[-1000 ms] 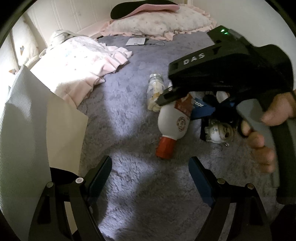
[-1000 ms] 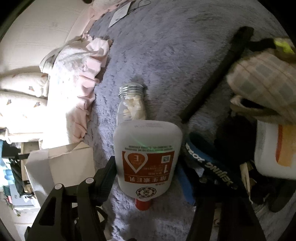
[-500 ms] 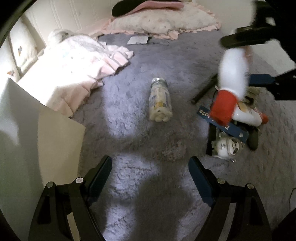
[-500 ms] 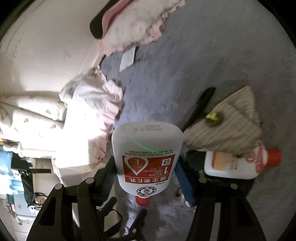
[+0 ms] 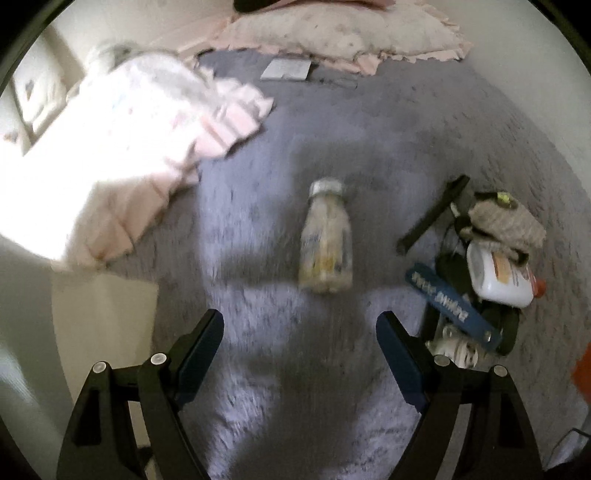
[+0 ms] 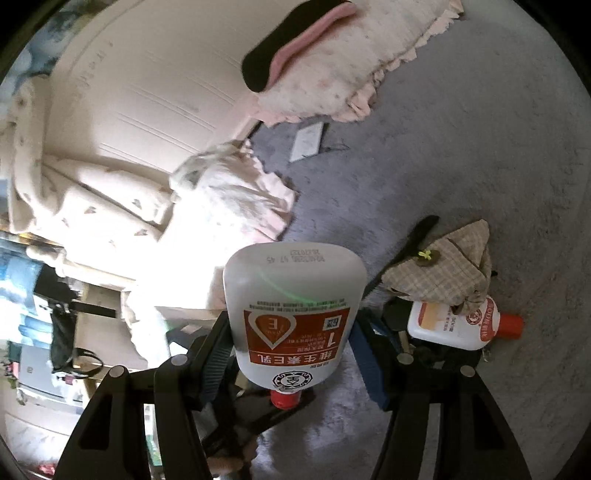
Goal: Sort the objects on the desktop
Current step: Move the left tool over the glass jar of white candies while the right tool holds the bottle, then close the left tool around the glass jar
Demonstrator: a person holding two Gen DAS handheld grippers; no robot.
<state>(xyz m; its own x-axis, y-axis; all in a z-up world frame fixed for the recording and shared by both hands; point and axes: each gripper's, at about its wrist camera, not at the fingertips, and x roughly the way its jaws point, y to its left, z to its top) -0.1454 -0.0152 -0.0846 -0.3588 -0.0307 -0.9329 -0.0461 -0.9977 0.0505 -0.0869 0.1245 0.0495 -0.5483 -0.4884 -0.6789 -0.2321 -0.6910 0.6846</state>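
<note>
My right gripper (image 6: 291,354) is shut on a white lotion bottle (image 6: 293,295) with a red label, its red cap pointing back toward me, held up above the grey rug. A second white bottle with a red cap (image 6: 461,325) (image 5: 498,277) lies in a pile at the right, under a checked pouch (image 6: 443,269) (image 5: 506,221). A clear jar with a metal lid (image 5: 327,240) lies on its side on the rug, ahead of my left gripper (image 5: 299,347), which is open with nothing between its fingers. A blue strap (image 5: 450,306) and a small panda figure (image 5: 458,347) lie in the same pile.
A grey fluffy rug (image 5: 295,129) covers the surface. A pink frilled blanket (image 5: 129,129) lies at the left, a pillow (image 5: 340,33) at the back with a white card (image 5: 286,70) before it. A white box flap (image 5: 92,332) stands at the lower left.
The right gripper has lifted the white bottle off the rug and out of the left wrist view. The left gripper has shifted, bringing the jar closer to the centre.
</note>
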